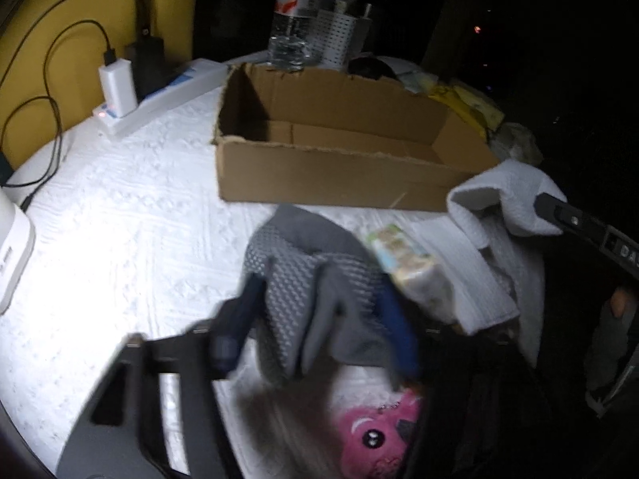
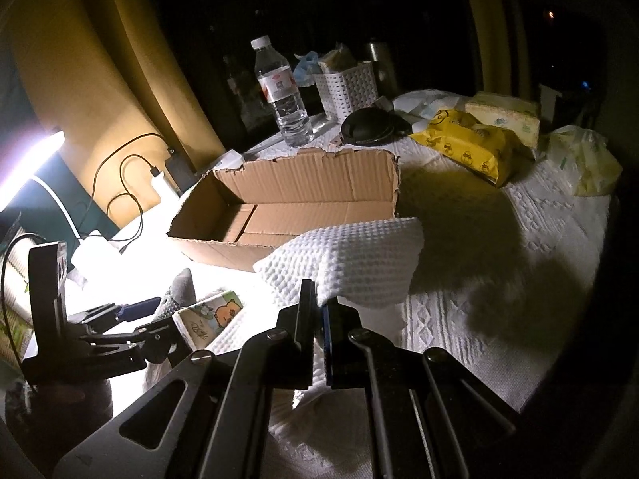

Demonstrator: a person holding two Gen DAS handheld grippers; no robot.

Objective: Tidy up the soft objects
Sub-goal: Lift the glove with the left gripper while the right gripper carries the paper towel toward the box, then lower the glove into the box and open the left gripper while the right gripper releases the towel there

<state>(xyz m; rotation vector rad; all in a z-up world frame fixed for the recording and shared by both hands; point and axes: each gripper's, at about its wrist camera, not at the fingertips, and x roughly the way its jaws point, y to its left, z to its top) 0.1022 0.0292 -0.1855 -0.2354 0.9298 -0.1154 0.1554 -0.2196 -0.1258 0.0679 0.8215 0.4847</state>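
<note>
My left gripper (image 1: 319,303) is shut on a grey dotted sock (image 1: 307,279) and holds it above the white bedspread (image 1: 131,219). My right gripper (image 2: 319,311) is shut on a white waffle towel (image 2: 351,259), lifted just in front of the open, empty cardboard box (image 2: 287,207). The towel (image 1: 503,199) and the right gripper (image 1: 559,215) also show in the left wrist view, right of the box (image 1: 331,171). A cartoon-printed tissue pack (image 1: 407,263) lies behind the sock. A pink plush toy (image 1: 379,435) lies below the left gripper.
A water bottle (image 2: 283,92), a white basket (image 2: 347,88) and a black round object (image 2: 367,125) stand behind the box. A yellow wipes pack (image 2: 467,143) and tissue packs (image 2: 507,115) lie at the right. A power strip with a charger (image 1: 120,88) sits at the left.
</note>
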